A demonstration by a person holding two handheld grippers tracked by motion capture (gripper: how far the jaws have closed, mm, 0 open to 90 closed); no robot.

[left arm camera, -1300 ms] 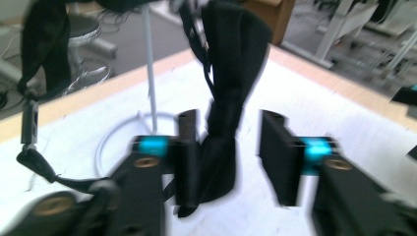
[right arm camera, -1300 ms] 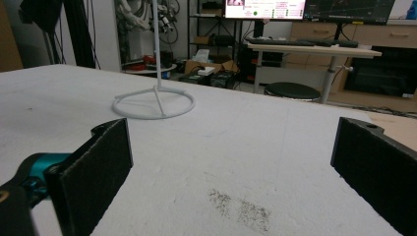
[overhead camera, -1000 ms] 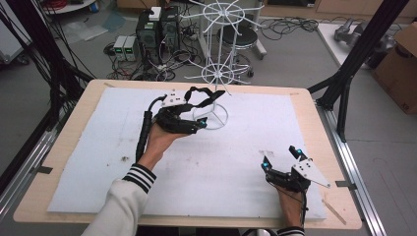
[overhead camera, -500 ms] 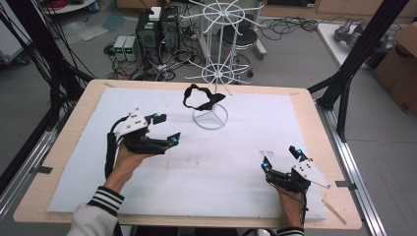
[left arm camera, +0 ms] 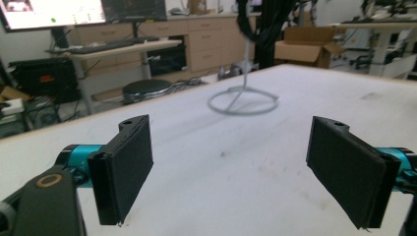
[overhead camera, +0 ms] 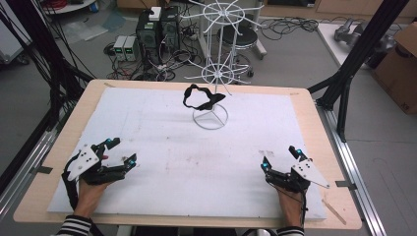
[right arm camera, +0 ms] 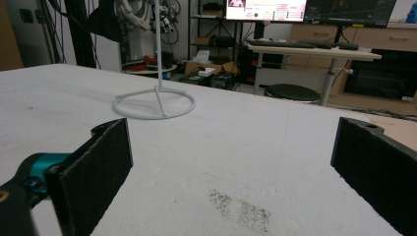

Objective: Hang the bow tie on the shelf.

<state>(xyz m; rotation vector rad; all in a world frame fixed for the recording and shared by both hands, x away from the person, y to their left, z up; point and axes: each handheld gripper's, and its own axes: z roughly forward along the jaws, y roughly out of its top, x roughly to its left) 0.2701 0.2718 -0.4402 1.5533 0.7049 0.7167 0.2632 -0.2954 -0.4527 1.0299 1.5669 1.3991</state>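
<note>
- From the high view: white wire display stand [overhead camera: 212, 83] with ring base near the middle of the far edge of the white-covered wooden table [overhead camera: 162, 162]; black looped strap [overhead camera: 200, 97] hung on a low arm of that stand, above the ring base.
- Left gripper [overhead camera: 120, 155] near the near-left corner, jaws spread wide and just opened further, nothing between them, well apart from the strap.
- Right gripper [overhead camera: 279, 158] near the near-right corner, jaws also wide, empty.
- Through the left gripper view: both black padded jaws far apart over bare white surface; left gripper [left arm camera: 228, 184] aimed toward the wire stand [left arm camera: 243, 101], blurred strap [left arm camera: 244, 22] hanging at the top edge.
- Through the right gripper view: right gripper [right arm camera: 231, 182] jaws wide with bare white surface and a dark speckled smudge [right arm camera: 241, 209] between; ring base of the stand [right arm camera: 154, 105] farther off, dark strap [right arm camera: 105, 19] at the upper left, hard to make out.
</note>
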